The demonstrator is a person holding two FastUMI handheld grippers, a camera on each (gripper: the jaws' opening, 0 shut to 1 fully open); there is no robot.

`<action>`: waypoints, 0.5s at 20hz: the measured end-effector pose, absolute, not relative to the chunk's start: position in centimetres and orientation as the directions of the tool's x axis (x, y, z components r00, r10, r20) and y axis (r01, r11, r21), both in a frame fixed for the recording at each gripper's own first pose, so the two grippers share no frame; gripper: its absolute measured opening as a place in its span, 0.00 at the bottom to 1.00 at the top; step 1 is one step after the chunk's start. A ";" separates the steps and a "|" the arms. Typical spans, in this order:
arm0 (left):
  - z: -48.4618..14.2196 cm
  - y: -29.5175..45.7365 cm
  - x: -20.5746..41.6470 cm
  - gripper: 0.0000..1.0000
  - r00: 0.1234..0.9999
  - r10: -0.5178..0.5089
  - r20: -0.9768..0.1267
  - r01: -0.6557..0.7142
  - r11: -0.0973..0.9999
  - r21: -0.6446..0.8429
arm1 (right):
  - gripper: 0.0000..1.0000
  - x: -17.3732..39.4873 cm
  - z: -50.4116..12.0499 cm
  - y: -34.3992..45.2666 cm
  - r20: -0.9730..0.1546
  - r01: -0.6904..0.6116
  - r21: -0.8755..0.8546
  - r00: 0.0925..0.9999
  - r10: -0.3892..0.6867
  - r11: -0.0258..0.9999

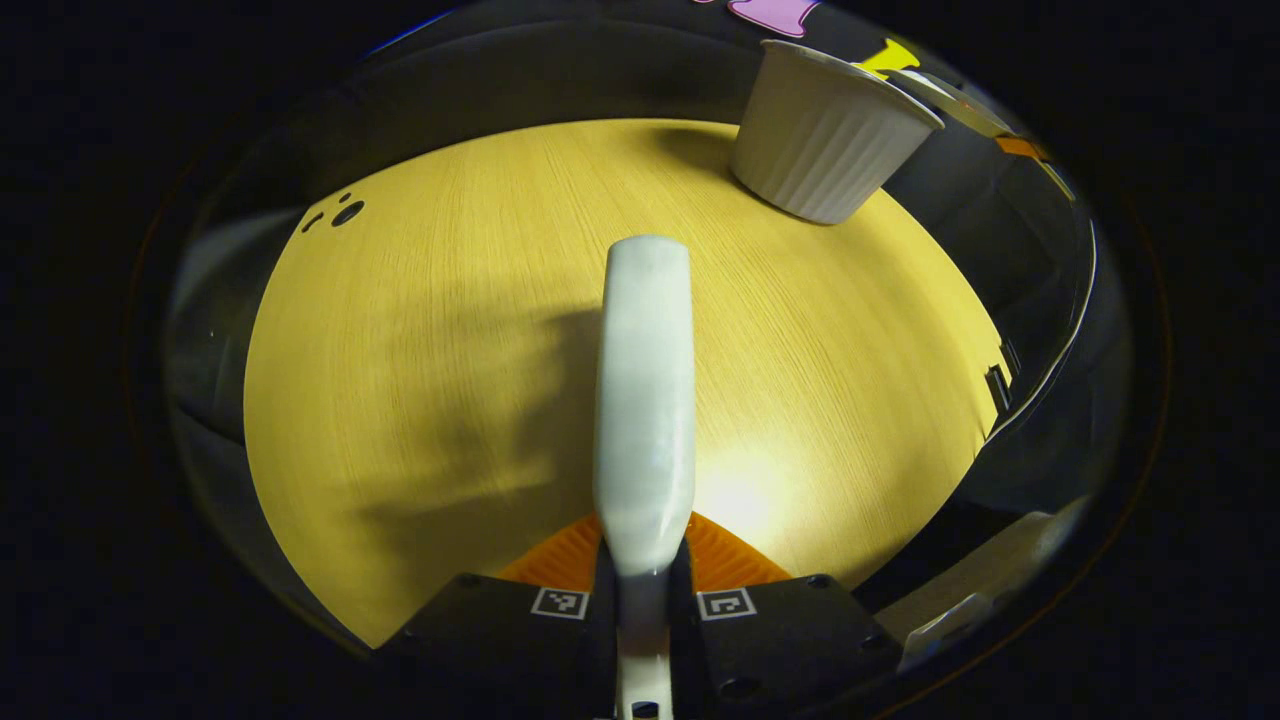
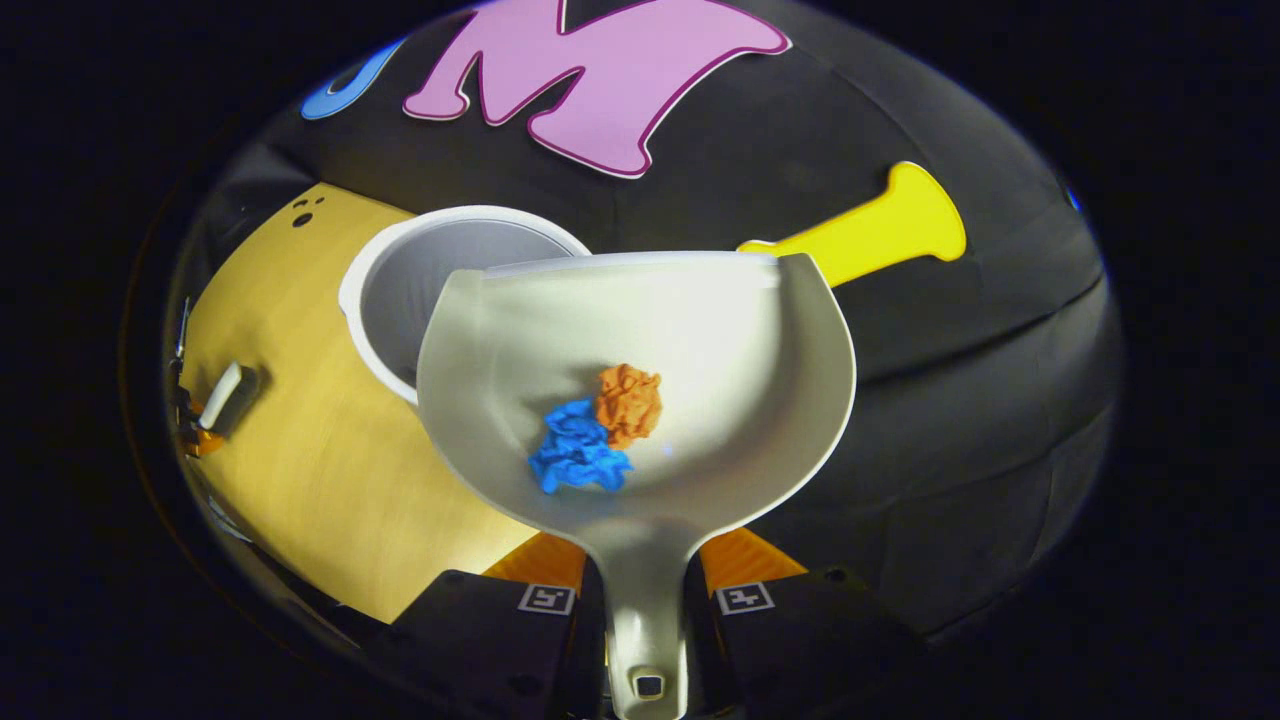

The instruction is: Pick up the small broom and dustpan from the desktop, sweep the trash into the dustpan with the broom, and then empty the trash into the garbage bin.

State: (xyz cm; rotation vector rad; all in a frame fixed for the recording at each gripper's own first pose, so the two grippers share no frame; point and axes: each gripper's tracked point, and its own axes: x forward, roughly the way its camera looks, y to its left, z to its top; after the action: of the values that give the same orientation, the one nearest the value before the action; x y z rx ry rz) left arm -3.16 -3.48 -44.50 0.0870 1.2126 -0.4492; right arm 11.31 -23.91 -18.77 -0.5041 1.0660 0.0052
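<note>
Step in hand, by judgement: the emptying stage. The right gripper [image 2: 645, 600] is clenched on the handle of the dustpan [image 2: 690, 330], both fingers pressing its stem, and holds the pan raised with its front lip just beside and partly over the rim of the garbage bin [image 2: 400, 270]. The trash lies inside the pan near the handle end: a crumpled blue scrap [image 2: 575, 450] touching a crumpled orange scrap [image 2: 630, 400]. Neither scrap has reached the bin. The next move calls for carrying the pan lip fully over the bin opening, then tilting the pan forward so both scraps slide off the lip; a tilt begun while the lip overhangs only part of the rim risks dropping them beside the bin. The left gripper [image 1: 645, 590] is clenched on the broom [image 1: 645, 400], which stands away from the bin, held above the desktop [image 1: 420, 350] and casting a shadow on it; in this view the bin [image 1: 825, 140] sits at the desktop's far edge. Surface: pale wood-grain top, with small dark holes [image 1: 340, 213] near the far edge opposite the bin. Behind the bin hangs the booth's black cloth wall [image 2: 950, 330].
</note>
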 end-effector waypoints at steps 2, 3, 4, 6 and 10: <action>-44.6 -3.4 -3.2 0.25 0.274 -0.288 -0.917 0.380 0.909 -0.172 | 0.36 12.7 -19.2 -23.7 -0.850 -0.300 -0.410 0.468 -0.241 0.861; -44.6 -3.6 -3.3 0.25 0.275 -0.289 -0.917 0.379 0.909 -0.173 | 0.36 13.1 -19.4 -23.6 -0.860 -0.336 -0.414 0.448 -0.243 0.846; -44.6 -3.5 -3.3 0.25 0.275 -0.291 -0.916 0.380 0.909 -0.174 | 0.36 13.0 -19.2 -23.4 -0.870 -0.375 -0.418 0.428 -0.245 0.827; -44.7 -3.5 -3.3 0.25 0.275 -0.294 -0.915 0.378 0.908 -0.178 | 0.35 13.6 -19.1 -23.9 -0.878 -0.461 -0.443 0.398 -0.268 0.769; -44.7 -3.3 -3.3 0.25 0.279 -0.298 -0.913 0.370 0.911 -0.184 | 0.31 15.5 -18.2 -24.1 -0.865 -0.592 -0.501 0.367 -0.342 0.632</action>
State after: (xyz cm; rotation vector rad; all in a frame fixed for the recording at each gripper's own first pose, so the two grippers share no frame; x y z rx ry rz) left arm -3.31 -3.33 -44.73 0.0689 1.2075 -0.4483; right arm 15.50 -24.10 -18.21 -0.9317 1.2322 0.1943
